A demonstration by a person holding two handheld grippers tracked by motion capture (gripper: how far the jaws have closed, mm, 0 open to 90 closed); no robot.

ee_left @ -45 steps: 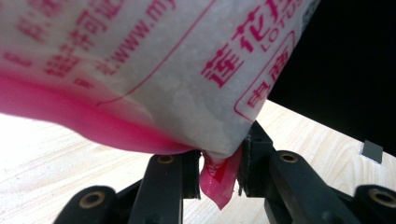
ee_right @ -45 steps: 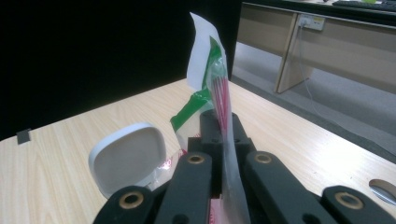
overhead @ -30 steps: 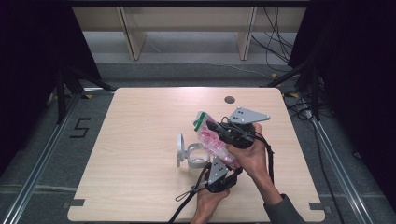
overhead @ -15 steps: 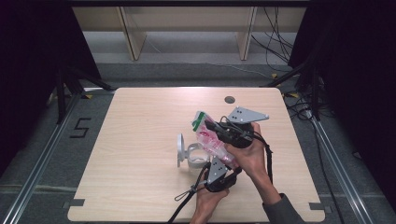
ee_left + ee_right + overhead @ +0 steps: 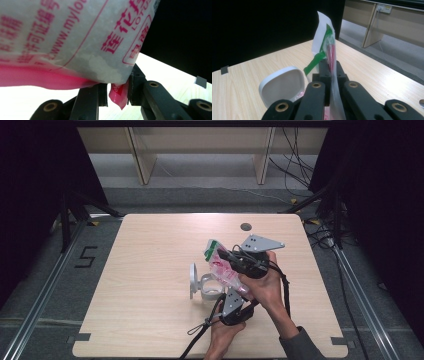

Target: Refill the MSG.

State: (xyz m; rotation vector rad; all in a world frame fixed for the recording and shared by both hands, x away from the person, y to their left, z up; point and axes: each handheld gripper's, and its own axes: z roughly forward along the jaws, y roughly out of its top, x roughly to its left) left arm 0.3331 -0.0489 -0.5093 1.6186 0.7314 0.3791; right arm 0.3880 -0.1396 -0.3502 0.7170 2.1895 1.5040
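Note:
A clear plastic bag (image 5: 223, 268) with pink print and a green top strip is held above the table between both grippers. My right gripper (image 5: 224, 256) comes in from the right under its grey plate and is shut on the bag's upper edge (image 5: 331, 53); in the right gripper view its jaws (image 5: 329, 68) pinch the film. My left gripper (image 5: 235, 292) reaches up from below. In the left gripper view its jaws (image 5: 117, 88) are shut on a pink bottom corner (image 5: 118, 96) of the bag (image 5: 75, 37). The granular contents look white.
A white container (image 5: 204, 285) lies on its side on the wooden table (image 5: 150, 245), just left of the bag; its rounded opening (image 5: 282, 86) faces the right gripper view. A small dark disc (image 5: 245, 226) sits near the far edge. Black cables trail toward the near edge.

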